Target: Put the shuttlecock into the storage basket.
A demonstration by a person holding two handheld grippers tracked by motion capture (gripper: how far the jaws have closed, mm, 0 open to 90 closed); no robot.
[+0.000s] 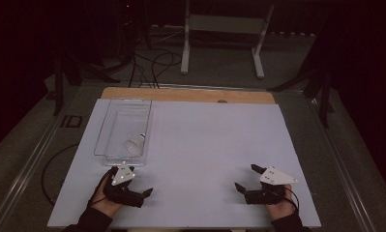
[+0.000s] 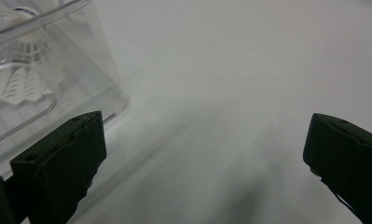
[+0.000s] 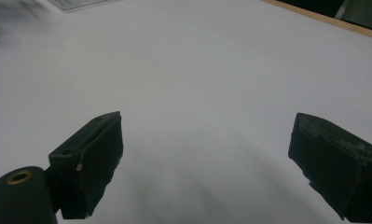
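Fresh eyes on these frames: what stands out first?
The clear plastic rectangular bin at the white table surface's left side draws the eye, with a white feathered shuttlecock inside near its front end. Below it, the left tool rests open just in front of the bin, and the right tool sits open at the right.

White shuttlecock; clear bin; white table.
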